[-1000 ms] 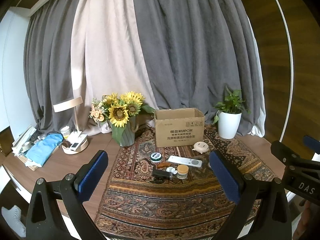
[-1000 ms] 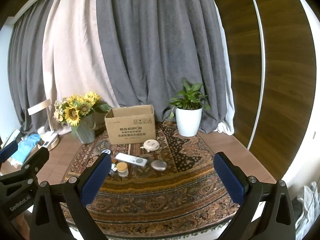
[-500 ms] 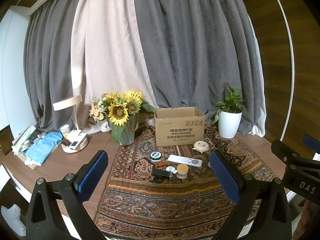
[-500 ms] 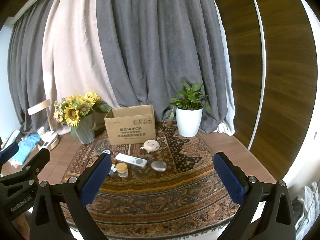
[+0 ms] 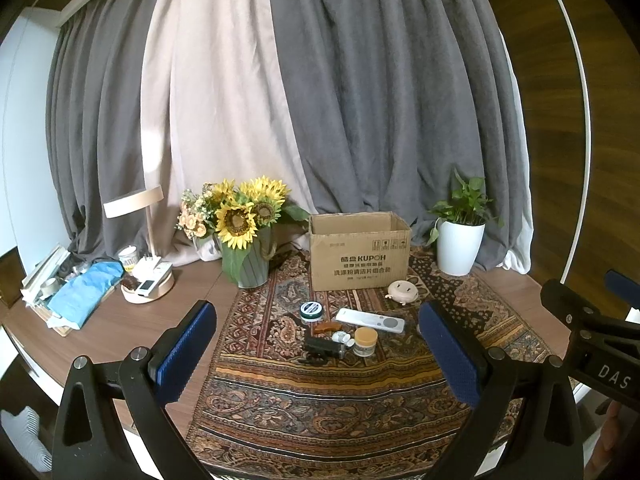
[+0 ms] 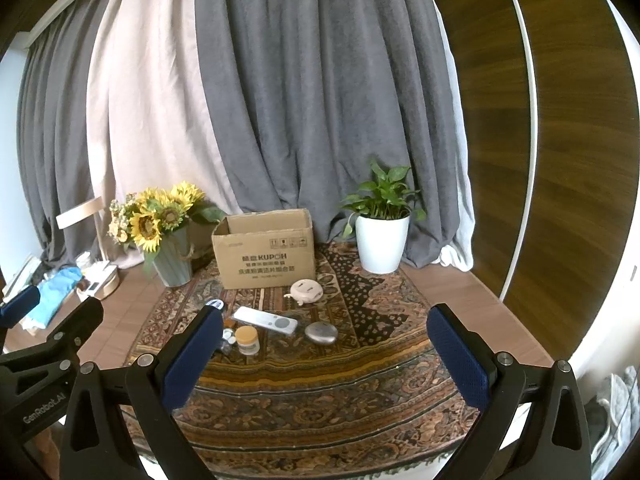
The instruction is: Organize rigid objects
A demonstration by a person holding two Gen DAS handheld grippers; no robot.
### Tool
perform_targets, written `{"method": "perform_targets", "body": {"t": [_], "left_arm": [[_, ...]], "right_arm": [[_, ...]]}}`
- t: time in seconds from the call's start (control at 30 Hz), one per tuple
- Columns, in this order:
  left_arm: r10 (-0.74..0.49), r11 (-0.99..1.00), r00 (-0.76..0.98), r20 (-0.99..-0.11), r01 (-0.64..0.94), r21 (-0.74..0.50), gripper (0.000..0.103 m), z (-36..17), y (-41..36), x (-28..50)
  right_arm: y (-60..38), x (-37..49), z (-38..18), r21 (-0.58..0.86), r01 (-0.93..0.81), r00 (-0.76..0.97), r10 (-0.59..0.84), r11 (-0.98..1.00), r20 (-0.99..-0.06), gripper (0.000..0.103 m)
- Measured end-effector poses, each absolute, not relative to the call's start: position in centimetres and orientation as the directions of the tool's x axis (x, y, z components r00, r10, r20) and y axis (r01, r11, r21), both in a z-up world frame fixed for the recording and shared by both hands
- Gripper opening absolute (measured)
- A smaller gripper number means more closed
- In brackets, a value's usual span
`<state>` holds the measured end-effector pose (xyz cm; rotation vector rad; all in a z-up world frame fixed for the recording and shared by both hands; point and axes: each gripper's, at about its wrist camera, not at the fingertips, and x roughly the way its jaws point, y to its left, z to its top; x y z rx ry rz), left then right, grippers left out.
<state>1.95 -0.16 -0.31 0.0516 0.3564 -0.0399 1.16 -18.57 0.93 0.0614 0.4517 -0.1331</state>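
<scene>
Both sets of fingers wide apart, empty: left gripper (image 5: 316, 356), right gripper (image 6: 324, 354). White remote (image 6: 265, 319) at 12 o'clock looks light, stiff, slick; I'd pinch across its narrow sides.

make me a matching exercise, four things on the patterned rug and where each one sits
Things:
1. brown cardboard box
2. white plant pot
3. long white remote control
4. smooth grey metal pebble

Places:
A. far right corner of the rug
B. right of the remote
C. behind the small items, open top
D. between the round cream disc and the tan-lidded jar

Pairs: 1-C, 2-A, 3-D, 4-B
</scene>
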Motion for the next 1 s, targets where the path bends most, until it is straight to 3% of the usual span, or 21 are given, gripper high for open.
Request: {"method": "perform_targets", "body": {"t": [1.0], "left_arm": [[-0.046, 0.997, 0.911, -0.409, 0.068, 0.038, 0.103, -2.1, -0.4, 4.7]], "right_arm": [[-18.1, 2.9, -0.9, 0.037, 0.126, 0.879, -0.094, 0.991, -0.468, 0.103]]}}
